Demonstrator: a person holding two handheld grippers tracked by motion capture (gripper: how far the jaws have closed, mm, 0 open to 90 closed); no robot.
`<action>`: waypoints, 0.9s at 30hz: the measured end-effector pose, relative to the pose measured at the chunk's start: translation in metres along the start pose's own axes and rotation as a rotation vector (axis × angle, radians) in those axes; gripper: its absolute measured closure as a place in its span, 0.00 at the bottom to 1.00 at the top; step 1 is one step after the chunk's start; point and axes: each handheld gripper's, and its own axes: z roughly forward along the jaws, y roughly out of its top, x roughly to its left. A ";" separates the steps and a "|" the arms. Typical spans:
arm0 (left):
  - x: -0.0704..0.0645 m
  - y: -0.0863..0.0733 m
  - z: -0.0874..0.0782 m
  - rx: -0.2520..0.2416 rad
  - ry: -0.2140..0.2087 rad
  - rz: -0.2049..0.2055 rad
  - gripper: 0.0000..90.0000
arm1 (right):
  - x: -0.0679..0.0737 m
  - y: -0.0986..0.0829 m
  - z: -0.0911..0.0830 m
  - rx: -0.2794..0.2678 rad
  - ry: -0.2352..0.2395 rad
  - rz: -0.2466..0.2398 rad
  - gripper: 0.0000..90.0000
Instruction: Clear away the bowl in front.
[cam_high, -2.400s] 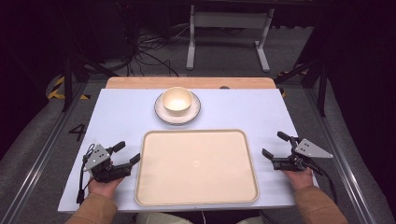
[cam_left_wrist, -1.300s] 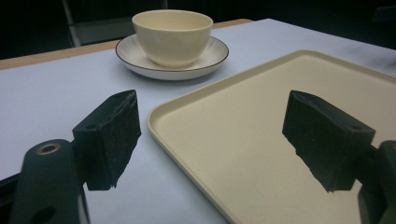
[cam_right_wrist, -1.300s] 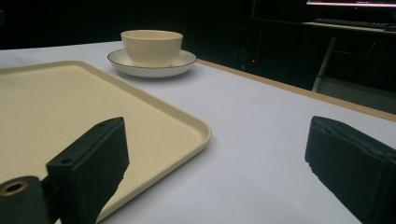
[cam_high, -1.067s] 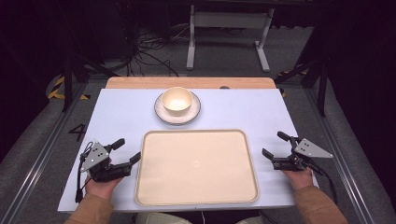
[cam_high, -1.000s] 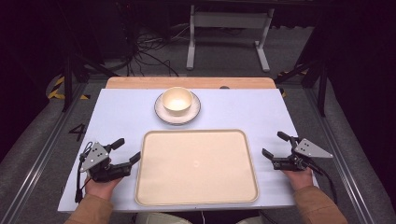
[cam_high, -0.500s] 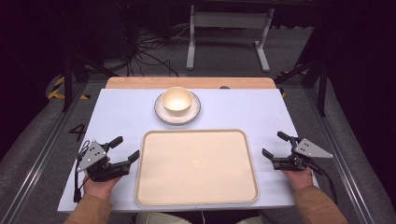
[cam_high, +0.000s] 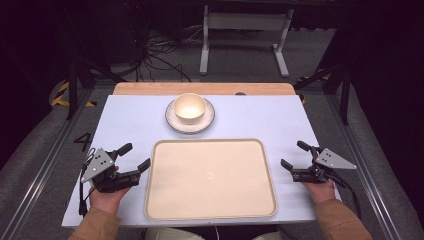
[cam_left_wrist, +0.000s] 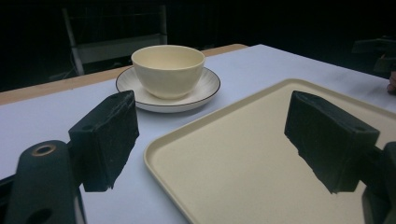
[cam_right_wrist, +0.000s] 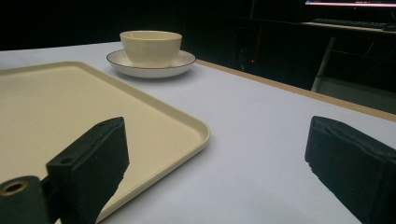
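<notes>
We hold left tool (cam_high: 134, 157) and right tool (cam_high: 293, 156) spread, empty, flanking the cream rectangular plastic tray (cam_high: 210, 178) | cream ceramic bowl (cam_high: 189, 107) sits on white dark-rimmed saucer (cam_high: 209, 117), beyond the tray's far edge, slightly nearer our left | pale tabletop (cam_high: 260, 115) around it bare, far edge close behind.

The left tongs (cam_high: 133, 156) have drifted slightly outward from the tray's (cam_high: 210, 216) left edge, jaws apart.
</notes>
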 end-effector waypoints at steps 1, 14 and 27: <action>-0.001 0.002 0.000 -0.005 0.007 0.003 0.21 | 0.000 0.000 0.000 0.000 0.000 0.000 0.07; 0.007 0.026 0.016 0.026 0.010 -0.007 0.21 | 0.000 0.000 0.000 -0.003 0.001 0.002 0.07; 0.014 0.038 0.035 0.033 0.003 -0.026 0.20 | 0.000 0.000 0.000 -0.003 0.002 0.001 0.07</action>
